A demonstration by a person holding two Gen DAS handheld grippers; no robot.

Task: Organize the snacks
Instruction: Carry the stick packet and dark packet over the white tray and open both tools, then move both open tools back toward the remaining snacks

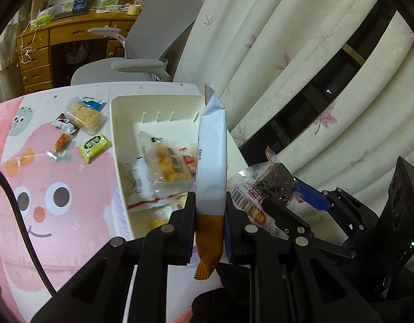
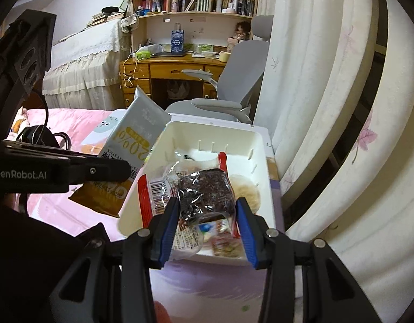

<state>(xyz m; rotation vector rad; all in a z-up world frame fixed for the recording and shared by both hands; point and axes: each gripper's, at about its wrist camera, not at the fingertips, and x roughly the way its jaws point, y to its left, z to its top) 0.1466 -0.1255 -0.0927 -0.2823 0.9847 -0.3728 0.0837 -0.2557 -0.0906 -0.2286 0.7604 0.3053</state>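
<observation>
My left gripper (image 1: 209,215) is shut on a tall white and orange snack packet (image 1: 212,145), held upright over the near edge of a white bin (image 1: 120,134). The packet also shows in the right wrist view (image 2: 136,140). My right gripper (image 2: 207,212) is shut on a clear packet with a dark seaweed snack (image 2: 204,191), held over the bin (image 2: 258,145); it shows in the left wrist view too (image 1: 271,180). Several wrapped snacks lie in the bin (image 1: 166,167).
Loose snacks lie on the pink cartoon mat left of the bin: a green packet (image 1: 95,146), a rice cracker (image 1: 85,117), an orange one (image 1: 61,144). A grey office chair (image 1: 158,40), a wooden desk (image 1: 64,32) and curtains (image 1: 287,53) stand behind.
</observation>
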